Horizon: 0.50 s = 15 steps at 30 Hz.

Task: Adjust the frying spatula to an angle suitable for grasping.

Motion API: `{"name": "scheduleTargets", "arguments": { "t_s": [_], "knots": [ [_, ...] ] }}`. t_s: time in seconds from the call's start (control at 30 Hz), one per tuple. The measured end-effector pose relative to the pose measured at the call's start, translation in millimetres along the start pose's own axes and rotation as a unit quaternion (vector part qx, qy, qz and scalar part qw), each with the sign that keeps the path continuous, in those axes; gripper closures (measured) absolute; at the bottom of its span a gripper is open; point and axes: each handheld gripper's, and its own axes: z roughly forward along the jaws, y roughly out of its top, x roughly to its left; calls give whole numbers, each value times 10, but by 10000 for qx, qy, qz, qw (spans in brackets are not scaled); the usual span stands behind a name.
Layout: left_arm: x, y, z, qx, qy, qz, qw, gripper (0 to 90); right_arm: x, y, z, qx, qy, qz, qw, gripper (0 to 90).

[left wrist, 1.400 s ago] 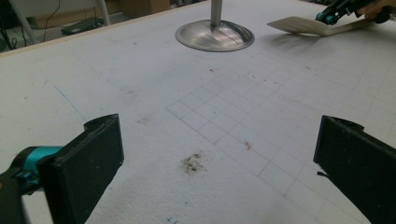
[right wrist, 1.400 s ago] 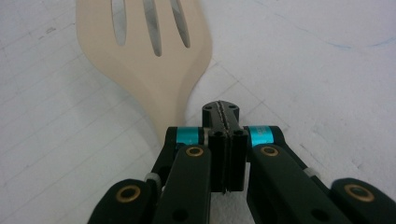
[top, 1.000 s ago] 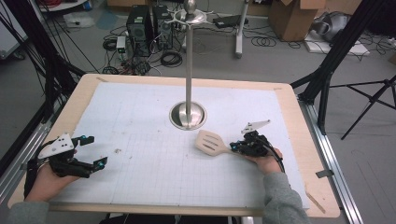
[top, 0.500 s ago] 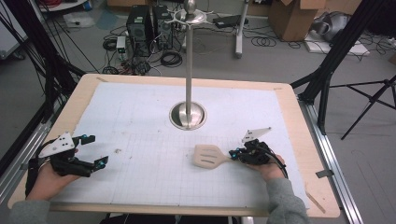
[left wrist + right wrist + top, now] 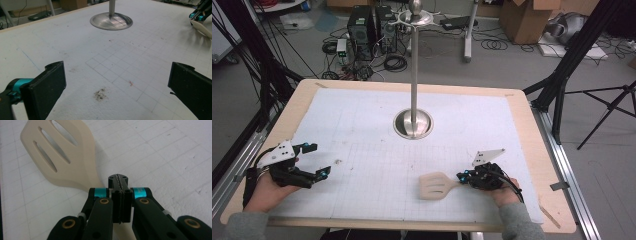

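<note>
Spatula (image 5: 438, 185) lies flat on the white grid mat (image 5: 372, 125) in the high view, near-right of the steel stand base (image 5: 413, 123). Its handle is pinched by the right gripper (image 5: 464, 178); the left gripper (image 5: 314, 161) rests near-left of that base with jaws spread wide. Left gripper view: both black pads (image 5: 46, 87) stand far apart over bare mat, base (image 5: 111, 21) ahead. Right gripper view: the jaws are clamped together over the handle, slotted blade (image 5: 57, 155) ahead.
</note>
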Motion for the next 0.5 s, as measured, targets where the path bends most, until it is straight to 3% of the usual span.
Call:
{"name": "scheduleTargets", "arguments": {
  "t_s": [0.07,0.2,0.4,0.5],
  "knots": [
    [-6,8,7,4,-19,27,10000,20,-9,13,-27,-90,-108,-24,9999,900],
    [4,19,1,-64,-9,2,10000,20,-37,-16,-235,-634,-160,134,9978,900],
    [10,17,22,-28,-29,10,10000,20,-74,-302,-486,-790,-374,487,9950,900],
    [0,24,42,-14,-57,26,10000,20,-79,-489,-621,-952,-517,719,9915,900]
  ]
}}
